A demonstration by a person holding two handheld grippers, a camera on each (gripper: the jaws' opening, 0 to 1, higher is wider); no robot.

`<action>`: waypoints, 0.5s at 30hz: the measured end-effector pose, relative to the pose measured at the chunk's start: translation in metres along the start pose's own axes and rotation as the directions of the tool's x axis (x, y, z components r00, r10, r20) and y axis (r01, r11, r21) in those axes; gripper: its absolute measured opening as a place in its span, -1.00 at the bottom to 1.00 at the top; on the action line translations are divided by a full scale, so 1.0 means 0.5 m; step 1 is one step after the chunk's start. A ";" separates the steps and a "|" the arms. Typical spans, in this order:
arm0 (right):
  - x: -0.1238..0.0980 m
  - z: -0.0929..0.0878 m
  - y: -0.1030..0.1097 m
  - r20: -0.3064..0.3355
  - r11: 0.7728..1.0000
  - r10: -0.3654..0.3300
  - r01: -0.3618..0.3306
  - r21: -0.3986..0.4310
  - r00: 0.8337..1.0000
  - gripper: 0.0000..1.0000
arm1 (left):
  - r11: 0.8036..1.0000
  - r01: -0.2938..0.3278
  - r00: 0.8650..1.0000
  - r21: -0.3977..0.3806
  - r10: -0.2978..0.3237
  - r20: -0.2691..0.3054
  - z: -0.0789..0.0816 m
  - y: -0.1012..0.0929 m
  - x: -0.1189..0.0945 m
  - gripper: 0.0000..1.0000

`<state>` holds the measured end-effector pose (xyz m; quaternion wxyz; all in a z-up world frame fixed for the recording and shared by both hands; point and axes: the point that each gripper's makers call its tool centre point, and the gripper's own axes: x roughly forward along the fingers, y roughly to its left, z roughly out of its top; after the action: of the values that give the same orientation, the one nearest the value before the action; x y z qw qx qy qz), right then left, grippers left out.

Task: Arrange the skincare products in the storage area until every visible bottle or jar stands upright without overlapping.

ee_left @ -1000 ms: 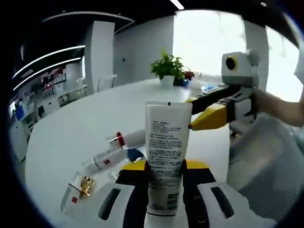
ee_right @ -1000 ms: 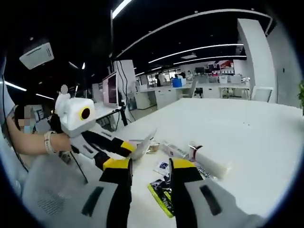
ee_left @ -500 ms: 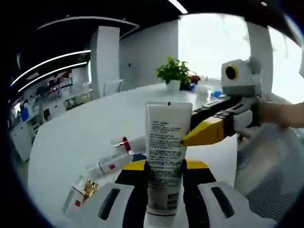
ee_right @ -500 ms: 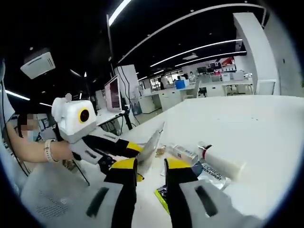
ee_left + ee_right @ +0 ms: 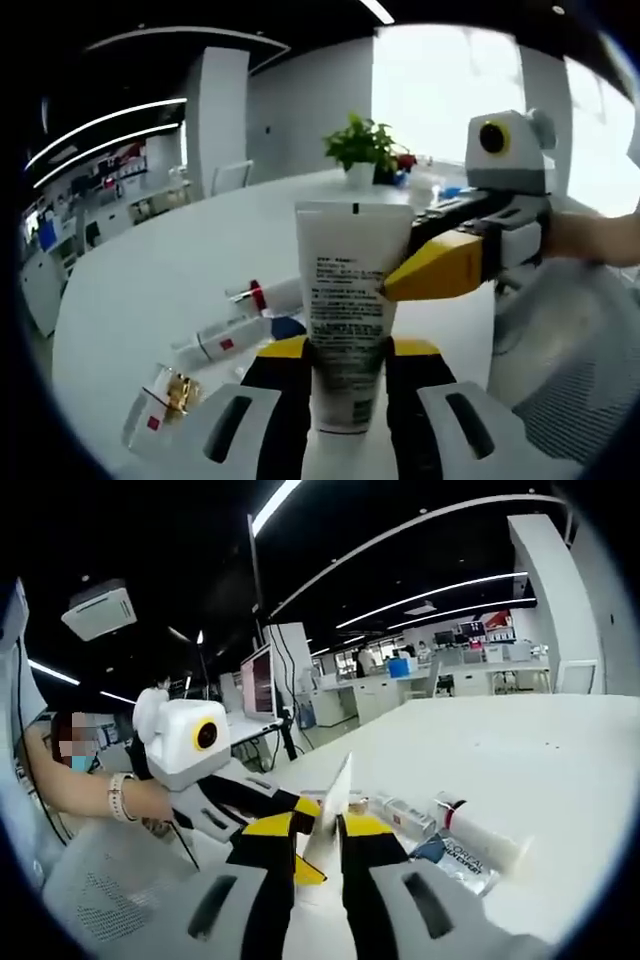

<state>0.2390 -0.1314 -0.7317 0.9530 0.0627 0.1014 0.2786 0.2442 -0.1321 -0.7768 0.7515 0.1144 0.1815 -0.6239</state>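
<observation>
The soft white tube [image 5: 347, 320], likely light and squashy, is clamped low between the left gripper [image 5: 345, 365] jaws while the right gripper [image 5: 318, 835] pinches its flat crimped end.

This is an open-plan office. At 11 o'clock in the right gripper view, long strip lights [image 5: 440, 585] run across a dark ceiling, with a boxy ceiling unit [image 5: 98, 610] at 10 o'clock. Rows of desks [image 5: 440, 675] with monitors [image 5: 258, 680] stand behind the broad white bench [image 5: 540, 770]. In the left gripper view a potted plant [image 5: 360, 150] sits on the bench at 12 o'clock before a bright window [image 5: 440, 80], with a white pillar [image 5: 215, 110] at 11 o'clock and an office chair [image 5: 232, 176] beside it.
</observation>
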 end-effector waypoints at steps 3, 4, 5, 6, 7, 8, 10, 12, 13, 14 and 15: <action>0.002 0.006 0.007 0.017 1.000 0.012 -0.012 0.001 1.000 -0.63 | 1.000 0.002 1.000 -0.005 -0.002 0.011 0.003 0.001 -0.002 -0.50; 0.002 0.008 0.010 0.022 1.000 0.021 -0.021 -0.004 1.000 -0.64 | 1.000 0.004 1.000 -0.001 -0.004 0.014 0.004 -0.001 -0.001 -0.50; 0.002 0.009 0.010 0.024 1.000 0.021 -0.021 -0.002 0.999 -0.66 | 1.000 0.007 1.000 0.002 -0.008 0.017 0.005 -0.001 -0.001 -0.49; 0.001 0.009 0.010 0.023 1.000 0.019 -0.019 -0.005 1.000 -0.66 | 1.000 0.010 1.000 0.001 -0.010 0.017 0.004 -0.002 0.000 -0.49; 0.001 0.009 0.011 0.025 1.000 0.024 -0.023 -0.006 0.999 -0.66 | 1.000 0.012 1.000 0.004 -0.012 0.018 0.004 -0.002 -0.001 -0.48; 0.001 0.009 0.011 0.025 1.000 0.025 -0.025 -0.003 0.999 -0.66 | 1.000 0.014 1.000 0.007 -0.014 0.018 0.004 -0.002 -0.001 -0.48; 0.001 0.009 0.012 0.025 1.000 0.026 -0.026 -0.008 0.999 -0.65 | 1.000 0.028 0.999 0.011 -0.029 0.024 0.003 -0.003 -0.002 -0.46; 0.004 0.007 0.018 0.025 0.999 0.037 -0.037 -0.001 0.999 -0.59 | 0.999 0.035 0.999 0.014 -0.035 0.027 0.002 -0.002 -0.003 -0.45; 0.008 0.002 0.024 0.013 0.999 0.043 -0.043 -0.020 0.999 -0.57 | 0.999 0.037 0.999 0.017 -0.038 0.028 0.002 -0.003 -0.003 -0.44; 0.009 -0.002 0.027 0.001 0.998 0.050 -0.049 -0.041 0.999 -0.54 | 0.999 0.039 0.999 0.022 -0.039 0.028 0.001 -0.003 -0.003 -0.44; 0.011 -0.004 0.029 -0.005 0.998 0.048 -0.049 -0.049 0.999 -0.51 | 0.999 0.039 0.999 0.022 -0.040 0.029 0.001 -0.002 -0.004 -0.43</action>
<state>0.2357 -0.1162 -0.7321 0.9470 0.0414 0.0950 0.3041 0.2432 -0.1309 -0.7754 0.7403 0.1095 0.1658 -0.6422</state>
